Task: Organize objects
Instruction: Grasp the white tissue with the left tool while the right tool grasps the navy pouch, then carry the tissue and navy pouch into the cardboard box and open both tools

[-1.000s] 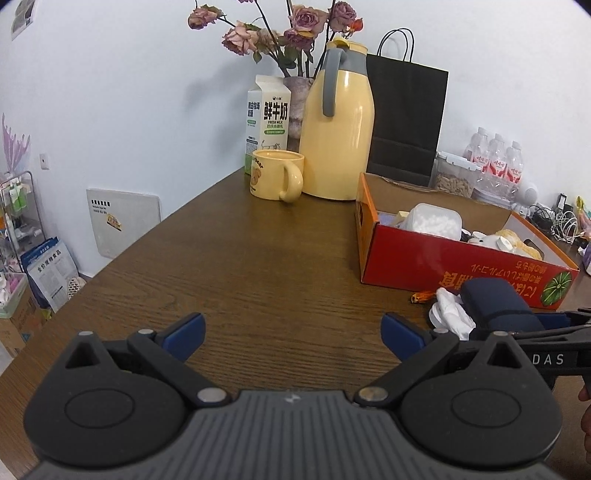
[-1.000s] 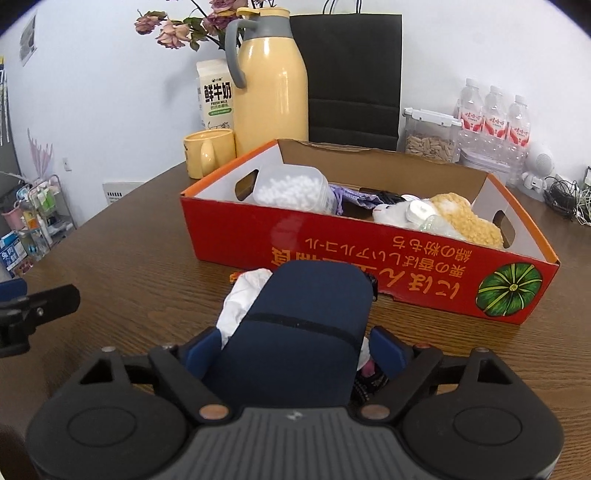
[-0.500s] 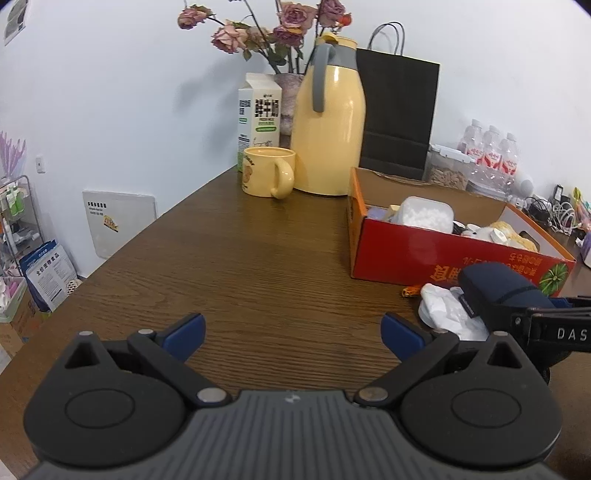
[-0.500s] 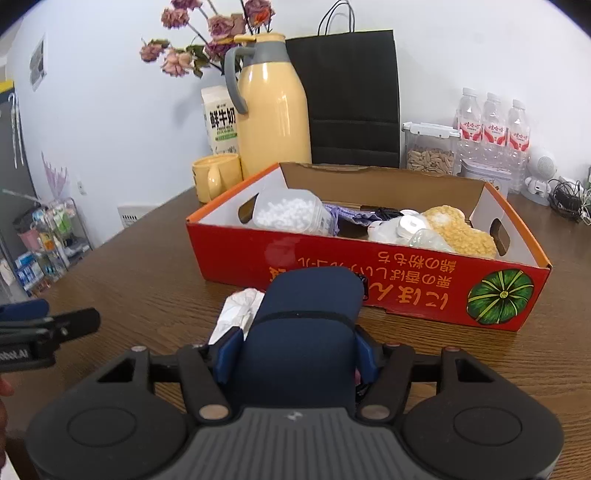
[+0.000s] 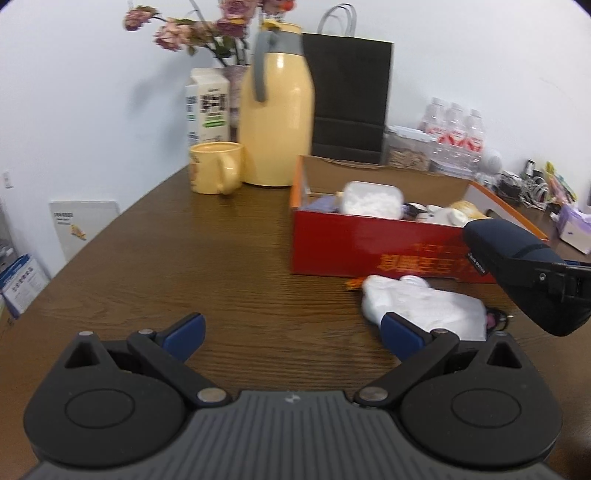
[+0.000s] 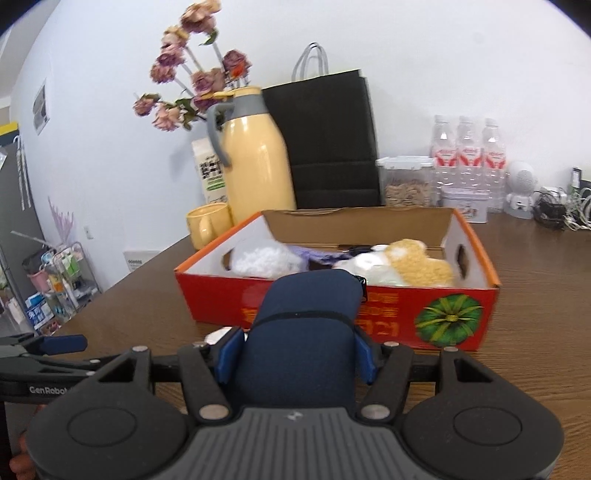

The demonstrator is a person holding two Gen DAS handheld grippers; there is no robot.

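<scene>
The right gripper (image 6: 297,356) clamps the navy case (image 6: 304,325), raised to clear the box (image 6: 332,306) wall at twelve o'clock; the left gripper (image 5: 291,332) gapes, empty.

Even, bright indoor light fills both views. The dried pink flowers (image 5: 192,29) cast soft shadows on the white wall (image 5: 92,110). Motion blur smears the red cardboard box (image 6: 332,314); fisheye bending darkens corners.
</scene>
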